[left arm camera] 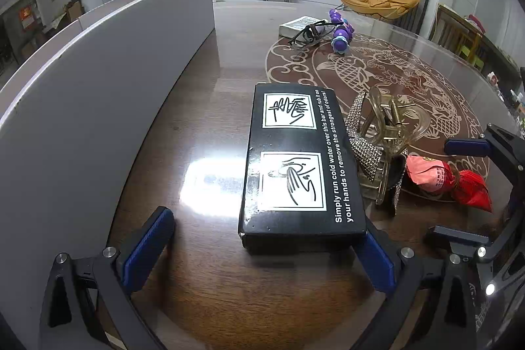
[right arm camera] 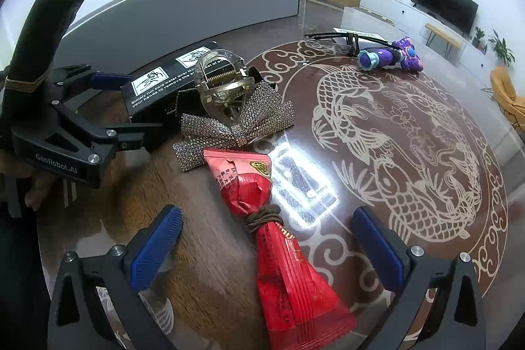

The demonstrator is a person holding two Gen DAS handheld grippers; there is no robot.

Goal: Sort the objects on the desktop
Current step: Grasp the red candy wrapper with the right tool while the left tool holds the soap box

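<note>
Black box [left arm camera: 303, 166] lies on the table [left arm camera: 203, 284], between the spread fingers of the left gripper [left arm camera: 262, 248], its right pad at the box corner. Hair clip [left arm camera: 384, 133] touches the box at 3 o'clock; closing may drag it. Right gripper [right arm camera: 267, 250], fingers spread, straddles the red packet [right arm camera: 279, 238], gripping nothing; the slick wrapper may slip.

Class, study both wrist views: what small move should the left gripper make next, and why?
Probably close the left gripper on the black box. Its jaws are open, the box's near end lies between them, one pad beside its right edge, the other apart. The right gripper hovers open over the red packet.
</note>
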